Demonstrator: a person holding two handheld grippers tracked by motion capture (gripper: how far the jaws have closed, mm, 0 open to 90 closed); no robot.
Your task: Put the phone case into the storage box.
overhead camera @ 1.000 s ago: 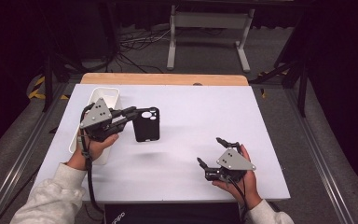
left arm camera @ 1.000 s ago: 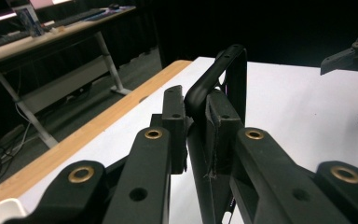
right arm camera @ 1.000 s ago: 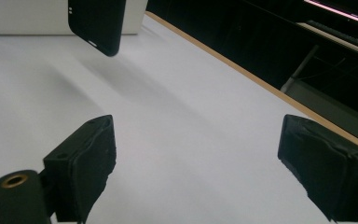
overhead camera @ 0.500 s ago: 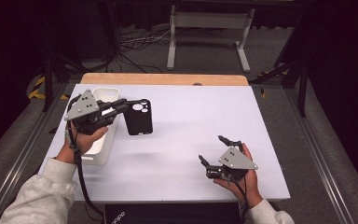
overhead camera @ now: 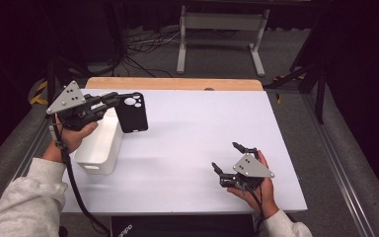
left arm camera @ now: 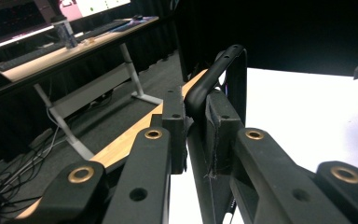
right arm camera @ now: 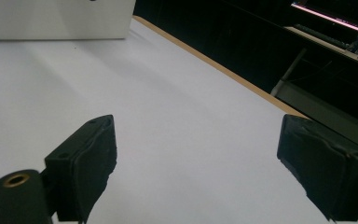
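A black phone case (overhead camera: 132, 112) with a camera cutout hangs in the air, pinched by its edge in my left gripper (overhead camera: 112, 100), which is shut on it. It hovers beside the right wall of a white rectangular bin (overhead camera: 96, 146) at the table's left. In the left gripper view the case's rim (left arm camera: 214, 77) runs up between the two pads (left arm camera: 175, 123). My right gripper (overhead camera: 228, 157) rests low over the white table (overhead camera: 197, 128) near the front right, open, with nothing between its fingers (right arm camera: 86, 161).
A wooden strip (overhead camera: 177, 83) borders the table's far edge. Beyond it stand a metal frame stand (overhead camera: 222, 24) and cables on the floor. The white bin's side (right arm camera: 56, 18) appears far off in the right gripper view. A dark device (overhead camera: 177, 227) lies at the front edge.
My left gripper has carried the phone case left and upward, from the table's middle-left to beside the white bin. The right gripper has stayed in place, open.
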